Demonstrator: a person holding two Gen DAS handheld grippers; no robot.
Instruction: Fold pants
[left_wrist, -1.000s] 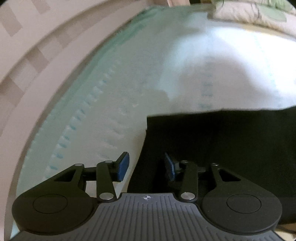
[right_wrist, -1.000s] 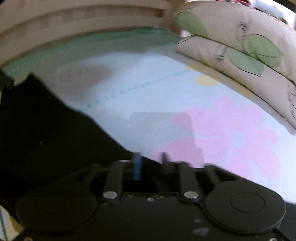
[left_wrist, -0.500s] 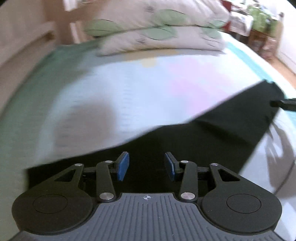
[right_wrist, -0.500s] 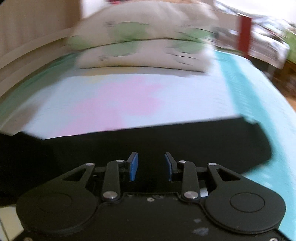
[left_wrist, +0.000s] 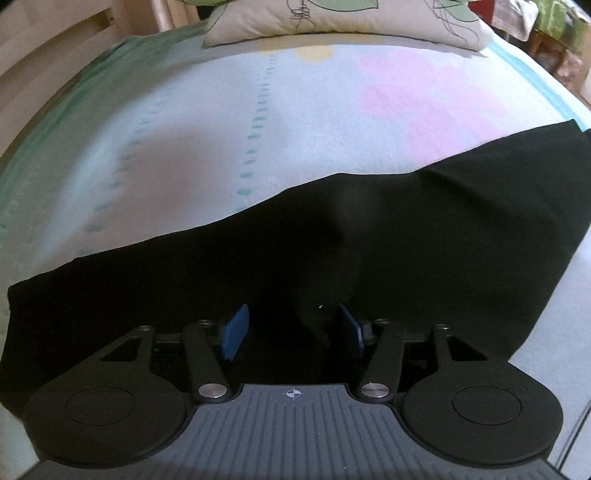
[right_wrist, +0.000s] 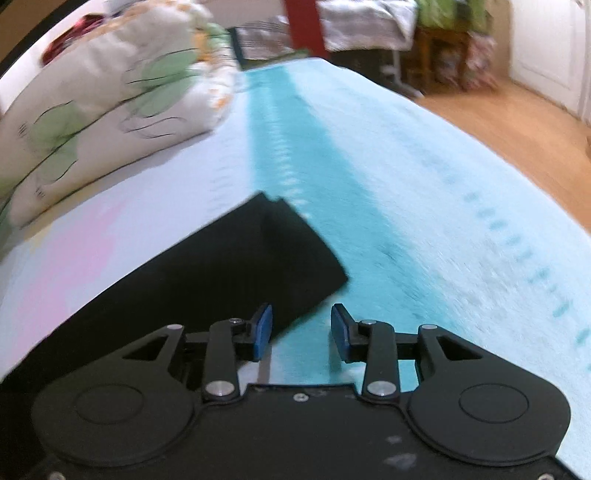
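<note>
Black pants (left_wrist: 369, 251) lie flat in a long band across the bed sheet (left_wrist: 258, 110), one end (right_wrist: 295, 251) near the teal stripe. Cloth looks soft, limp and light; probably drapes and slides, so best pinched at end corners. Left gripper (left_wrist: 291, 332) over mid-cloth, jaws apart, empty. Right gripper (right_wrist: 301, 332) at the end edge, jaws apart, empty. Pillows (right_wrist: 110, 103) beyond.

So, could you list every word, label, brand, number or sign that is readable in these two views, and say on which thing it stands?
No readable word, brand or number in either view.
Only sign: a small round crosshair mark, without text, on the grey ribbed body of the left gripper.
The black fabric pants show no label.
The cream pillows with green leaf print carry drawn lines only, no letters.
The right gripper bears no marking.
</note>
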